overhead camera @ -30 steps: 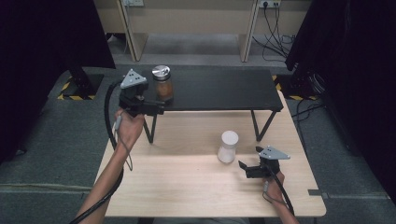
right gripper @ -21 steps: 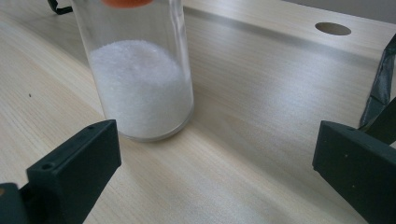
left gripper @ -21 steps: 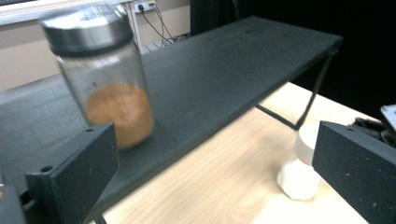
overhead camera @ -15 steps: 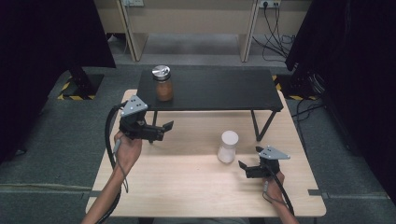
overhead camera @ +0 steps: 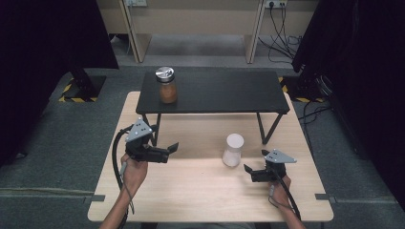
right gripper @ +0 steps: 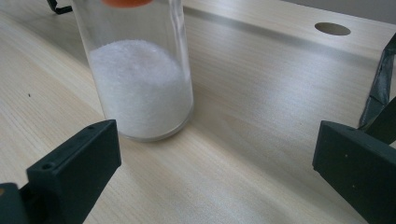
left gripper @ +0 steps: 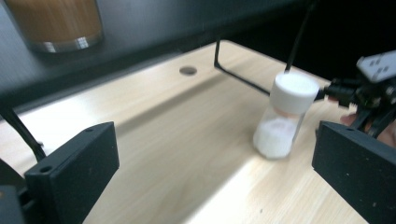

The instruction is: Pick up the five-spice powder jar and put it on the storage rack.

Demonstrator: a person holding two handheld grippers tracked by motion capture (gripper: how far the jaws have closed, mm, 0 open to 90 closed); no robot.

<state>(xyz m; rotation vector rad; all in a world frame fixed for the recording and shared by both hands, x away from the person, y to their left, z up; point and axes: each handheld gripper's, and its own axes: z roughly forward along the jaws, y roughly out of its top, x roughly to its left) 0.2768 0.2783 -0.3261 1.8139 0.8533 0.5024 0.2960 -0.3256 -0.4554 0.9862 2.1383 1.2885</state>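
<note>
White-capped jar stands upright on the wooden bench, in front of the black shelf and just ahead of the shelf's right-hand legs. It is a clear container, roughly half full of white granules, as seen in the right gripper view; the left gripper view shows its white cap.

Right hand-held gripper sits low over the bench just beside the jar, on the jar's near right side. Jaws spread apart, nothing between them; no contact with the jar.

Left hand-held gripper is held above the bench well to the left of the jar, pointing toward it. Jaws spread wide, empty.

Brown jar with metal lid stands upright on the black shelf, well apart from the white-capped jar, behind it and to its left.
</note>
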